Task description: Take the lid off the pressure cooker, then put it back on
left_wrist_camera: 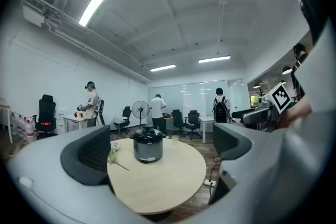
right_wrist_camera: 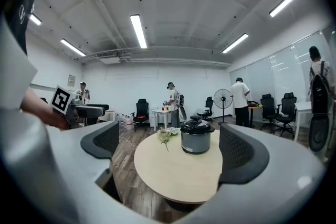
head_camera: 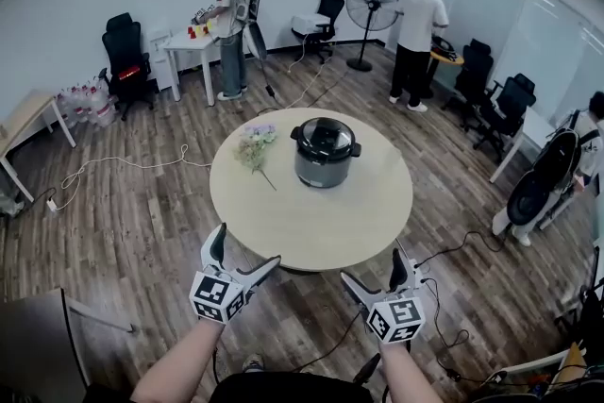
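I see the grey cylindrical pressure cooker (head_camera: 326, 160), black lid (head_camera: 326, 136) on, standing on the round pale wooden table (head_camera: 311, 222), toward 12 o'clock from its centre. A small flower bunch (head_camera: 255, 146) lies at the cooker's 9 o'clock. My left claw (head_camera: 247, 247) and right claw (head_camera: 373, 267) (both empty) hover with jaws wide apart off the table's 6 o'clock edge

Matt grey metal pressure cooker (head_camera: 322, 171), glossy black lid (head_camera: 326, 138), smooth pale wood table (head_camera: 283, 222), wood-plank floor (head_camera: 142, 212).
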Tool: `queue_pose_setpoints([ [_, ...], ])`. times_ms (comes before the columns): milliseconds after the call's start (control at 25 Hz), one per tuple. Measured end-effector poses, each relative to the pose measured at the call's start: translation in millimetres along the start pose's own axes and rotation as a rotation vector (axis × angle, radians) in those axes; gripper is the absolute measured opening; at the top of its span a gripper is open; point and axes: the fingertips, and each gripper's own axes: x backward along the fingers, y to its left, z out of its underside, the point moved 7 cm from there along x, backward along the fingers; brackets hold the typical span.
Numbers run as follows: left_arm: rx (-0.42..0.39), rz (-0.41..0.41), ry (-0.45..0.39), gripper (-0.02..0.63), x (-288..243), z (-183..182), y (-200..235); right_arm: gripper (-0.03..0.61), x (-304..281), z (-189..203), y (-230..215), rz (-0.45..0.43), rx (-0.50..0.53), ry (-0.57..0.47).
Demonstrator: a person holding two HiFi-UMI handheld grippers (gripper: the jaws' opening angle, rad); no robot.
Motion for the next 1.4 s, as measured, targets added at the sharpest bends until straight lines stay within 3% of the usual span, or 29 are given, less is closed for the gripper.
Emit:
queue_pose_setpoints([
  [480, -0.025, -0.043, 0.052, 0.588, -43, 19, -28, 0.592, -11, -10, -64, -0.054, -0.003, -0.047],
  [720, -0.031, -0.051, 0.091, 0.588, -75, 32, -22, 0.592, -35, -16, -93, -0.058, -0.020, -0.063],
  [1080, 0.029, -0.008, 0.124, 0.589, -177, 72, 49, 0.592, -132, -23, -130, -0.019, -0.026, -0.055],
  [1400, 0.041, 0.121, 0.173, 0.589, -307, 122, 136, 0.592, -273, -37, -154, 0.023, -0.020, 0.013],
])
